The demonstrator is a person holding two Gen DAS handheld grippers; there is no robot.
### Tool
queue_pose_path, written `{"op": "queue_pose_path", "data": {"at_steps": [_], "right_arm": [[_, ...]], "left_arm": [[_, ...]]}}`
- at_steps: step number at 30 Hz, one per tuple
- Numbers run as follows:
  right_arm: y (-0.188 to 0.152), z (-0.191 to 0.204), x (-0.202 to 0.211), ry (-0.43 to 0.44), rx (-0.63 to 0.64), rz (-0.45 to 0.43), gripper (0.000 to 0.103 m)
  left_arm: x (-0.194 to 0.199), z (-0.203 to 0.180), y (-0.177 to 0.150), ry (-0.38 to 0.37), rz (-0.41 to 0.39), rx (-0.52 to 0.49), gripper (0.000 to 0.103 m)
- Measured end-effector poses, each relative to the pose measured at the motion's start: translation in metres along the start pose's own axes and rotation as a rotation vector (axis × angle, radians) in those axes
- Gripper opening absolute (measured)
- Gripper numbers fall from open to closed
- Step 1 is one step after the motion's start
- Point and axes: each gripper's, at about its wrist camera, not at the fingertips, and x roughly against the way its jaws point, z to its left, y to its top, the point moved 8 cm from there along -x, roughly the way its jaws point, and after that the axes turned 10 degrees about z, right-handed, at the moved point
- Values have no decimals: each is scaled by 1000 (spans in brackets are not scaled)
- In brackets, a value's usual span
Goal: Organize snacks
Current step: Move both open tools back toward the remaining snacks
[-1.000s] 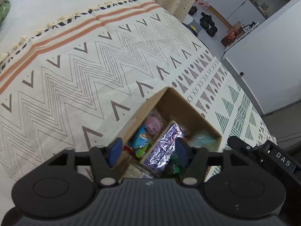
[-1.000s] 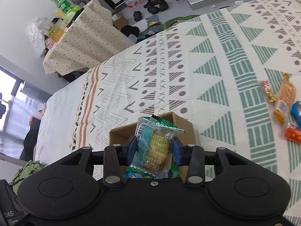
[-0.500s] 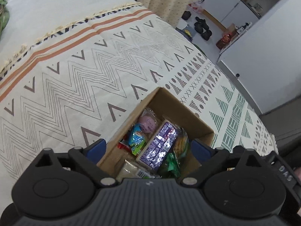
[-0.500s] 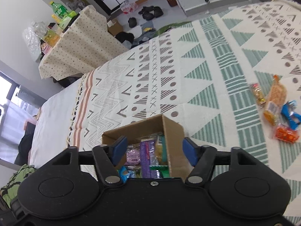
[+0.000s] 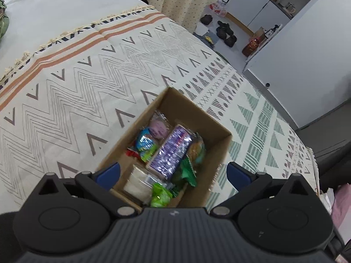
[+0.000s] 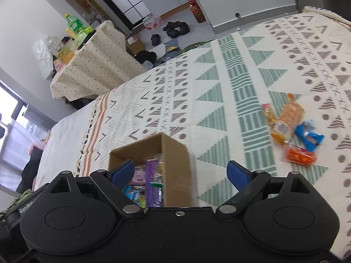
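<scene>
An open cardboard box (image 5: pixel 219 153) sits on the patterned blanket and holds several snack packets, among them a purple packet (image 5: pixel 173 151) and a green-edged packet (image 5: pixel 186 171). My left gripper (image 5: pixel 173 174) is open and empty just above the box's near end. My right gripper (image 6: pixel 181 172) is open and empty above the same box (image 6: pixel 175 153). Several loose snacks lie on the blanket at the right of the right wrist view: an orange packet (image 6: pixel 287 118), a blue one (image 6: pixel 308 134) and an orange-red one (image 6: pixel 300 156).
The blanket (image 5: pixel 76 92) covers a bed. A table with a dotted cloth (image 6: pixel 96 65) and bottles stands beyond the bed's edge. Shoes (image 6: pixel 175 27) lie on the floor near white cabinets.
My right gripper opened and let go of the green-edged packet, which now lies in the box. My left gripper opened wide. Both grippers rose and drew back from the box.
</scene>
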Motion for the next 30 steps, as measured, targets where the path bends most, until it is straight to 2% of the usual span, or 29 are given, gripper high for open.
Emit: {"op": "queue_pose_path", "data": {"at_steps": [7,11,14,18,22,30], "right_arm": [[-8,-42,20,4,-32,-39,93],[-11,-66,33,-14,-24,-60,102],[-13,-81,41,-24,-19,-68,103],[-14,-98,47,7,-67,-74,103],[-10,-111,53,1,-76,-105,103],[-5,-136,55,-10,-93,-123,103]], "left_arm": [[5,-22,-20,-31,-6,-53,103],[4,-32,-30,-49,-5,-68,103],[2,-39,-37,-57,-10,-78,103],[-1,-52,-44,-88,-3,-105,103],[-5,-67,-50,-89,-11,-164,103],[-16,-91,-55,-121,-12,-197,103]]}}
